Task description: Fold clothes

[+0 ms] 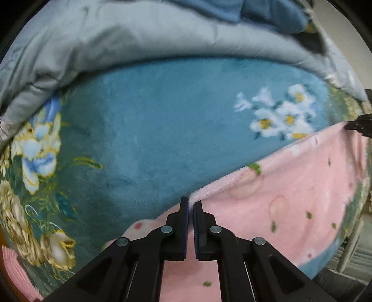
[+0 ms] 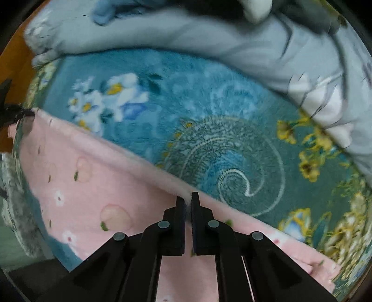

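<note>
Spread over the bed is a teal plush blanket (image 1: 151, 130) printed with white and gold flowers, and a grey quilt (image 1: 144, 39) is bunched along its far edge, with a blue garment (image 1: 267, 11) lying on top of the quilt. A pink fleece garment (image 1: 290, 185) with a peach and small-flower print lies across the near side of the bed, its fluffy upper edge stretched in a straight line between the two tools. The left gripper (image 1: 190, 204) is nearly closed, its jaws a narrow slit apart, pinching that pink edge at its left end. The right gripper (image 2: 187, 197) is likewise drawn narrow, with the pink edge caught between its pads at the garment's right end. In the left wrist view the right gripper shows as a dark tip at the far right, meeting the pink cloth; in the right wrist view the left gripper appears the same way at the far left. Pink cloth (image 2: 93, 190) hangs below both tools toward the near edge of the bed.
</note>
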{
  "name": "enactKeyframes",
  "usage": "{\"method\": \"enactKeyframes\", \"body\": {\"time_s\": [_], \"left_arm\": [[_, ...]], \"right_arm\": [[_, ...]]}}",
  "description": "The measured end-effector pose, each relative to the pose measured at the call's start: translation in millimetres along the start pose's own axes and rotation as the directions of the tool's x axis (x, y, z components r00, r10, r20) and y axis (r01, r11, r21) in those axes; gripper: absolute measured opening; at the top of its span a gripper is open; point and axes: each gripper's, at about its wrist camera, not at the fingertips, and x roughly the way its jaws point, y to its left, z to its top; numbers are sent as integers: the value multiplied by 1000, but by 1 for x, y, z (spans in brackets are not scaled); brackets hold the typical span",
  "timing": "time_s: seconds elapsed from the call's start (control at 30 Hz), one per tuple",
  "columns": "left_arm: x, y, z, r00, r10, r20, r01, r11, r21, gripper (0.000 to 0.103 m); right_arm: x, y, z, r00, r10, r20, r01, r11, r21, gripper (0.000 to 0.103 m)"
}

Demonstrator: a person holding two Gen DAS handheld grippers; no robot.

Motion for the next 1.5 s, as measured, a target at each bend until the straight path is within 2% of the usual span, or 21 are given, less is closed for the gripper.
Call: {"method": "enactKeyframes", "body": {"time_s": [0.1, 0.23, 0.3, 0.33, 0.37, 0.4, 0.43, 0.47, 0.5, 0.53, 0.6, 0.63, 0.67, 0.73, 0.77, 0.87, 0.97, 1.13, 1.2, 1.47, 1.5], "left_arm": [[10, -1, 5, 1000, -9, -6, 8, 998, -66, 4], [-1, 5, 3, 997, -67, 39, 74, 980, -185, 8], [-17, 11, -5, 990, -103, 93, 124, 958, -257, 19], [-26, 15, -9, 986, -112, 125, 145, 945, -292, 23], [-37, 22, -18, 979, -113, 170, 167, 924, -344, 31], [-50, 30, -29, 970, -110, 219, 192, 896, -400, 44], [-62, 42, -45, 960, -90, 266, 208, 864, -459, 51], [-71, 55, -67, 953, -48, 299, 207, 825, -525, 62], [-81, 68, -90, 946, 0, 326, 203, 781, -590, 66], [-90, 81, -112, 936, 51, 348, 202, 731, -651, 66], [-84, 91, -160, 932, 120, 341, 203, 606, -769, 67], [-75, 95, -187, 932, 125, 340, 227, 530, -817, 67], [-62, 93, -208, 934, 114, 339, 250, 469, -847, 68], [-40, 93, -240, 940, 61, 335, 289, 376, -880, 68], [-29, 90, -253, 938, 37, 345, 311, 347, -885, 68], [-5, 81, -259, 929, -14, 371, 354, 337, -872, 68], [14, 81, -258, 912, -26, 409, 397, 307, -865, 65], [23, 86, -260, 891, -15, 454, 444, 241, -863, 40], [9, 89, -257, 879, -2, 476, 459, 268, -847, 26], [-52, 102, -244, 817, 47, 574, 512, 399, -761, 24], [-49, 102, -242, 829, 43, 558, 497, 403, -769, 24]], "right_arm": [[8, 0, 4, 1000, -16, -25, 17, 1000, 13, 4], [-18, -2, -6, 998, -36, 58, 30, 995, 92, 10], [-32, -2, -10, 994, -48, 99, 34, 991, 132, 19], [-38, -3, -13, 991, -54, 119, 36, 988, 152, 31], [-45, -3, -15, 988, -61, 139, 37, 984, 172, 41], [-52, -3, -17, 985, -68, 159, 37, 981, 192, 42], [-58, -4, -20, 981, -76, 178, 37, 977, 211, 44], [-65, -4, -22, 977, -84, 197, 37, 972, 231, 44], [-71, -4, -25, 972, -92, 216, 36, 967, 251, 45], [-78, -5, -27, 967, -101, 235, 35, 962, 270, 45], [-91, -6, -32, 955, -120, 272, 31, 951, 308, 45], [-98, -6, -37, 949, -125, 291, 21, 942, 334, 47], [-103, -2, -46, 943, -122, 309, -1, 929, 369, 50], [-103, 9, -71, 941, -116, 318, -36, 900, 434, 58], [-102, 9, -84, 942, -123, 311, -36, 888, 458, 58], [-103, 13, -126, 955, -118, 273, -51, 838, 543, 58], [-100, 20, -159, 963, -114, 244, -61, 791, 608, 58], [-103, 34, -184, 963, -122, 242, -70, 751, 656, 58], [-111, 38, -189, 957, -127, 261, -84, 739, 668, 58], [-141, 45, -210, 938, -166, 306, -101, 709, 697, 58], [-141, 44, -214, 938, -169, 303, -101, 703, 704, 58]]}}
